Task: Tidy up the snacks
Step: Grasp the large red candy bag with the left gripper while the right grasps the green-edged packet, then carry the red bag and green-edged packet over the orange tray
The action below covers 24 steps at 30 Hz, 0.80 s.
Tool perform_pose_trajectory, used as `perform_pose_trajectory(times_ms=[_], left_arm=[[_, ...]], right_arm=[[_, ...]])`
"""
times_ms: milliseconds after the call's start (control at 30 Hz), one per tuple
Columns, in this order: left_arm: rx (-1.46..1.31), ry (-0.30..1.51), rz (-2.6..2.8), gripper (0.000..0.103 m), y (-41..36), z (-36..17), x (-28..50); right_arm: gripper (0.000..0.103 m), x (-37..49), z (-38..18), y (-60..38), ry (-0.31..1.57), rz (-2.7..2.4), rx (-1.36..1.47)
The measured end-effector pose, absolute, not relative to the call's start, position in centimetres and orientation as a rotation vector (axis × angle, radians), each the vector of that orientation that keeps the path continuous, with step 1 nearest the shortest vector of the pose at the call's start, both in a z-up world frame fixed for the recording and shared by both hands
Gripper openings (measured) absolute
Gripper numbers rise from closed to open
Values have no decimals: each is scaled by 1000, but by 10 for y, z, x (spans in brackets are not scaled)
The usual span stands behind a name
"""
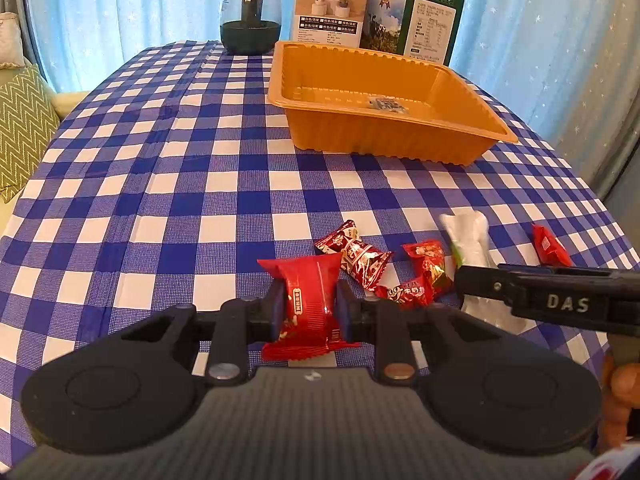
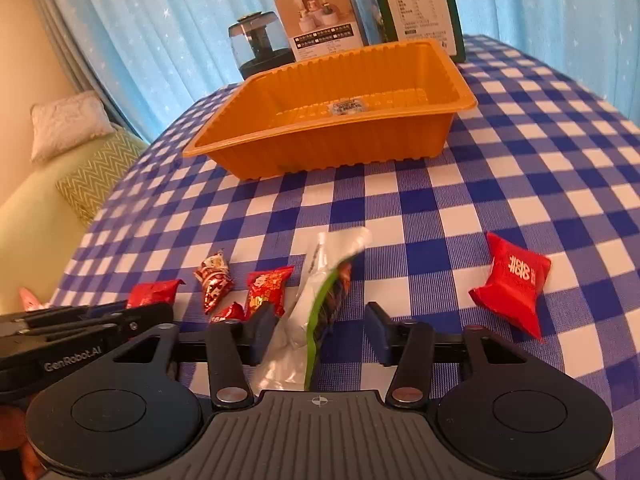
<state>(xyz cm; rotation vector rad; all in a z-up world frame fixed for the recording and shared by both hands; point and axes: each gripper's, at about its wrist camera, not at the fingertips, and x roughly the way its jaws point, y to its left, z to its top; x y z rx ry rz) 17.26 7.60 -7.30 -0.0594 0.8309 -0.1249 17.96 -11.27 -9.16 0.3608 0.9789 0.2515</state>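
My left gripper [image 1: 311, 300] is shut on a red snack packet [image 1: 308, 300], which stands upright between the pads near the table's front. Just right of it lie two red patterned candies [image 1: 356, 256] [image 1: 424, 272], and another red packet [image 1: 550, 246] lies farther right. In the right wrist view, my right gripper [image 2: 320, 332] is open around a white and green packet [image 2: 316, 312]. That packet leans near the left pad and a gap remains at the right pad. The square red packet [image 2: 512, 284] lies to its right. An orange tray [image 1: 384, 136] [image 2: 320, 148] stands beyond, holding only a small label.
A dark glass jar [image 1: 250, 16] and two cartons [image 1: 330, 8] [image 1: 424, 20] stand behind the tray at the far edge of the blue checked tablecloth [image 1: 160, 200]. A sofa with cushions [image 1: 20, 128] is on the left. Blue curtains hang behind.
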Motion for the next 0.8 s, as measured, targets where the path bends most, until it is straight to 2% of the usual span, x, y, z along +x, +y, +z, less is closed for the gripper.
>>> perform_pose_trajectory(times_ms=[133,167,200,233,567,800], left_arm=[[-61,830,-132,24,76,-73,173],[-60,830,-133,24,75,-73,172],[-59,831,-134,24,75,-73,172],[-59,832,-135,24,75,-73,172],[-74,816,-134,24,78,-69,171],[-86,787,-142,24,74,-60,171]], right_arm=[[37,180,-93,-108,975,239,318],[33,180,-93,-108,976,239,311],[24,180,-93,-107,977,246,303],[22,180,-93,-107,979,257,300],[21,163,-80,-91,905,267,110],[21,160,-70,-91,863,257,82]])
